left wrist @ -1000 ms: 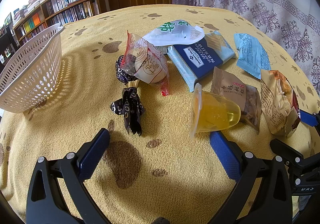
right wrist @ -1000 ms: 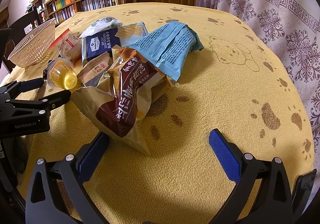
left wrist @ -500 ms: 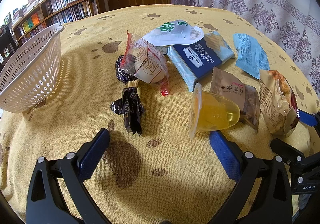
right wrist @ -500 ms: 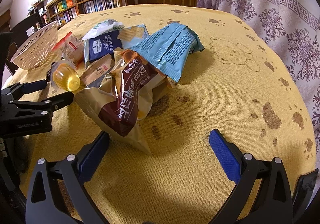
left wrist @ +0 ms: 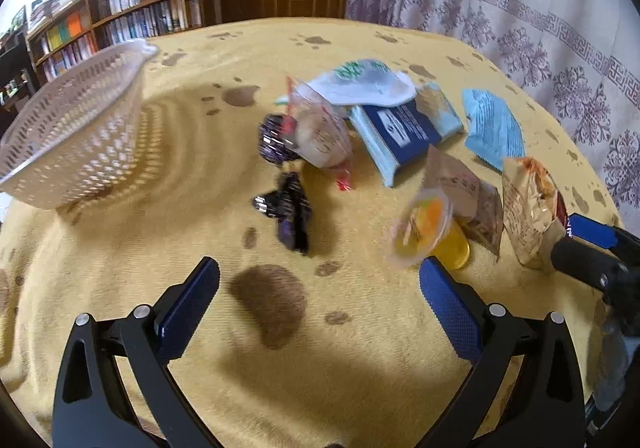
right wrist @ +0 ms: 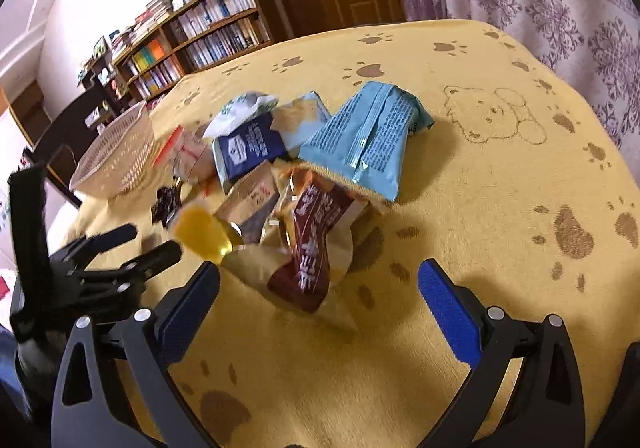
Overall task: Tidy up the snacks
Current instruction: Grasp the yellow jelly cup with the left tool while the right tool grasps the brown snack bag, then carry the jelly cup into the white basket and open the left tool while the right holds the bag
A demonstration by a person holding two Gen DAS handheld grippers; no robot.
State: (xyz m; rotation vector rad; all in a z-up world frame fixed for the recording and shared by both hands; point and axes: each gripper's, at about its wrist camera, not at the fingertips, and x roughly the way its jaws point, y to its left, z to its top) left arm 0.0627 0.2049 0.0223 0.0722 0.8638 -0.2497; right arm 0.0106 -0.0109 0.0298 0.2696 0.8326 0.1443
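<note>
Beside the brown packet point(left wrist: 466, 193), a jelly cup point(left wrist: 424, 230) lies tipped, orange-filled.

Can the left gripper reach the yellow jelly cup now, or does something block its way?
Probably yes. The left gripper is open, and the yellow jelly cup lies just ahead of its right finger on the cloth, nothing between them. The brown nut packet touches only the cup's far side.

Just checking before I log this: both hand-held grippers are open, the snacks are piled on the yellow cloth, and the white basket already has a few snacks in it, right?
Not quite. In the left wrist view the white basket shows no snacks inside. The rest holds: left hand-held gripper and right hand-held gripper are open, and the snacks lie on the yellow cloth.
</note>
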